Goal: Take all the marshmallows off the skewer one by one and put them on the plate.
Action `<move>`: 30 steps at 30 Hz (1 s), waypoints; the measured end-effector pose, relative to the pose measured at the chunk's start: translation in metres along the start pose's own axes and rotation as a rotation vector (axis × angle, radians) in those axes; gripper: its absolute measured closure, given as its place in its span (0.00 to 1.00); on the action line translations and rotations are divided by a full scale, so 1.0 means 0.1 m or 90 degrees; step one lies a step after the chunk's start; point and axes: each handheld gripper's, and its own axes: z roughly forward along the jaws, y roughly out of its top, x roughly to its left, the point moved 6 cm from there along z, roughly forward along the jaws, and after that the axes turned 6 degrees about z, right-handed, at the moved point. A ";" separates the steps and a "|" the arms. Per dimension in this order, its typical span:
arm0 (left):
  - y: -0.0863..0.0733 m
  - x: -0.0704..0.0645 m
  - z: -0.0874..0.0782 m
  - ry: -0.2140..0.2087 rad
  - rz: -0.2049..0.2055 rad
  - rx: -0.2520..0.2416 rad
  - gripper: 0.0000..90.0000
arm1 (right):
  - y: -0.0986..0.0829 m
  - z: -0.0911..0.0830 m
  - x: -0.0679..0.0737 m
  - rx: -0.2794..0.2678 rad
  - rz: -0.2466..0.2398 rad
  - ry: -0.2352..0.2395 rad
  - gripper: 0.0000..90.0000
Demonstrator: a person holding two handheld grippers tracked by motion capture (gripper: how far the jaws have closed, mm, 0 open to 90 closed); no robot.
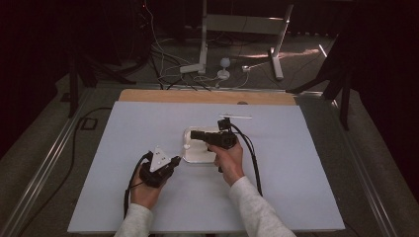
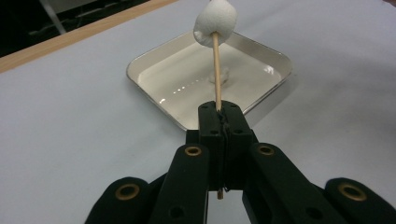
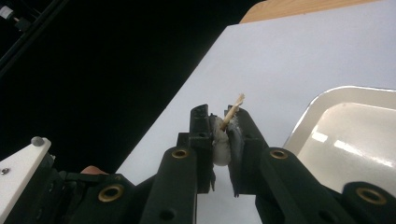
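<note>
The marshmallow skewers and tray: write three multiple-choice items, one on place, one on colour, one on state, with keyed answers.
1. Where does the tray lie?
A. on the floor
B. on the white table between the two hand-held grippers
C. on the wooden edge

2. What colour is the marshmallow on the skewer?
A. white
B. pink
C. brown

3. How is the left hand-held gripper?
A. wide open
B. lying on the table
C. shut on the skewer

Answers: B, the high view shows it between them; A, it looks white; C, its jaws pinch the stick.
</note>
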 end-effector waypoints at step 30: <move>-0.01 -0.02 -0.02 -0.026 -0.003 -0.020 1.00 | 0.14 -0.11 -0.04 -0.018 0.008 -0.011 0.91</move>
